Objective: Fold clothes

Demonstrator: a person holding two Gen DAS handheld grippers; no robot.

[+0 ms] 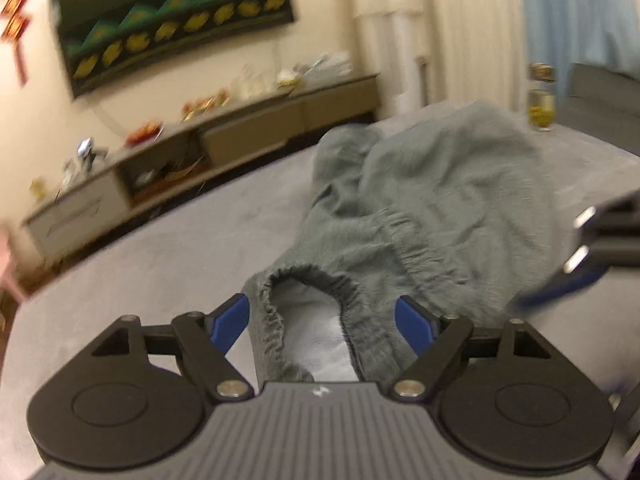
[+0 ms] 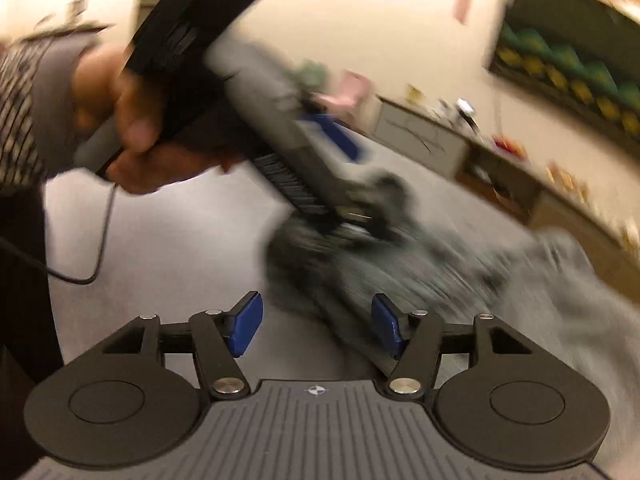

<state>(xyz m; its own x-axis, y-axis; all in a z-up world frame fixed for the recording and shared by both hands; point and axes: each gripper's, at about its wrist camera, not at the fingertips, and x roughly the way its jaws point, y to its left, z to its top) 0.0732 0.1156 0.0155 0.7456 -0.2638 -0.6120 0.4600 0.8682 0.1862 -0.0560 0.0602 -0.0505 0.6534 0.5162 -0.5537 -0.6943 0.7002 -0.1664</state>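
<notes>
**Q:** What lies nearest the lens?

**A:** Blue-padded fingers of the left gripper (image 1: 322, 326), spread wide apart, pressing nothing. Between them sits the elastic cuff of a grey-green garment (image 1: 420, 208), its pale lining showing.

**Q:** Where is the garment?

**A:** Rumpled on a grey table (image 1: 180, 248), running from the near edge toward the far right. A glass jar (image 1: 542, 98) stands just beyond it.

**Q:** And the other tool?

**A:** From its own camera, the right gripper (image 2: 318, 326) also stands parted, with blurred cloth behind the pads but nothing pinched. A hand (image 2: 132, 120) at upper left grasps the left gripper's handle.

**Q:** Anything behind?

**A:** A low sideboard (image 1: 192, 160) along the far wall, beneath a green-and-yellow picture (image 1: 172, 20).
</notes>
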